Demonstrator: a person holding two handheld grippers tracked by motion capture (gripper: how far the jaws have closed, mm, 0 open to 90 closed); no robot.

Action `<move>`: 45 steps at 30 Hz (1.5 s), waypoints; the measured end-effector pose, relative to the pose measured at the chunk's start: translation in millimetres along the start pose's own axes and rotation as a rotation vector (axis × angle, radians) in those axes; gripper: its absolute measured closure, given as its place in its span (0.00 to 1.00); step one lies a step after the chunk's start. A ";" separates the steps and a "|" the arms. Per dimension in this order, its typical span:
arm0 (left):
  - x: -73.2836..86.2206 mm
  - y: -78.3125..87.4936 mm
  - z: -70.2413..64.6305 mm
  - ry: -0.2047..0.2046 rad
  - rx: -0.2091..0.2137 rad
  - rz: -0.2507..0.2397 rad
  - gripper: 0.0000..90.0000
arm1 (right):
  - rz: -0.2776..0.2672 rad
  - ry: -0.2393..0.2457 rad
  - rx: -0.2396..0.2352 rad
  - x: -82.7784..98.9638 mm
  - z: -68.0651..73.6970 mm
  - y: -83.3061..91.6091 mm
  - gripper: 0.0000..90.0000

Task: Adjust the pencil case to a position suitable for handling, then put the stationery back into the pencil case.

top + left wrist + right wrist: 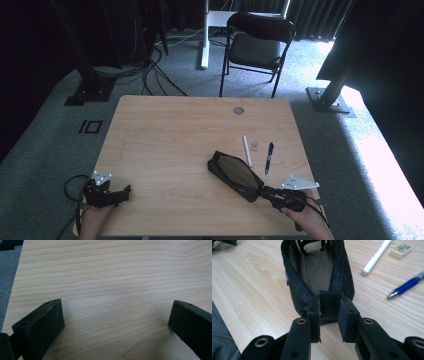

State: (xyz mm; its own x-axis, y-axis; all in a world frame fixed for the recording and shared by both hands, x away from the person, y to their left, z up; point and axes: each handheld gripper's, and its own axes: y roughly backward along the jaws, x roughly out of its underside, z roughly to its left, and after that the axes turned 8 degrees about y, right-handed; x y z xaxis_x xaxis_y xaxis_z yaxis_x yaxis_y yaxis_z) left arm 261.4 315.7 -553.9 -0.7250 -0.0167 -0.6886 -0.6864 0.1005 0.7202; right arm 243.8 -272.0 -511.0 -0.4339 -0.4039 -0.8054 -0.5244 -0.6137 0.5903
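Pouch (pixel 319 277) side label too small to read.

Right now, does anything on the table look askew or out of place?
Nothing looks spilled or damaged. The black pencil case lies unzipped and diagonal, its end tab clamped in the right hand-held gripper; a white pen, eraser and blue pen lie loose beside it.

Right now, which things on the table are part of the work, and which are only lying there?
Part of the work:
- black pencil case, open, its end tab pinched by the right gripper
- white pen, eraser and blue pen, beside the case

Only lying there:
- left gripper, fingers open over bare table
- folding chair behind the table
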 end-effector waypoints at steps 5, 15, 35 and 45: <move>0.0 0.0 0.0 0.000 0.000 0.000 0.00 | -0.003 -0.009 0.008 4.0 -1.6 6.3 0.81; 0.0 0.0 0.0 0.000 0.000 0.000 0.00 | -0.009 -0.011 -0.001 5.7 -2.1 10.5 0.78; 0.0 0.0 0.0 0.000 0.000 -0.001 0.00 | -0.040 -0.010 0.021 0.0 -4.3 12.7 0.61; 0.0 0.0 0.0 0.000 0.000 0.000 0.00 | -0.112 -0.030 0.053 -8.4 -10.1 22.5 0.53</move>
State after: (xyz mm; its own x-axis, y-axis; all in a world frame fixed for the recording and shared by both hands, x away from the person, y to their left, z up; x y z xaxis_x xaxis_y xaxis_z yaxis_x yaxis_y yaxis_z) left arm 261.4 315.7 -553.9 -0.7248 -0.0163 -0.6888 -0.6866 0.1006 0.7201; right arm 243.0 -289.3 -491.5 -0.3920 -0.3135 -0.8649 -0.6088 -0.6165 0.4993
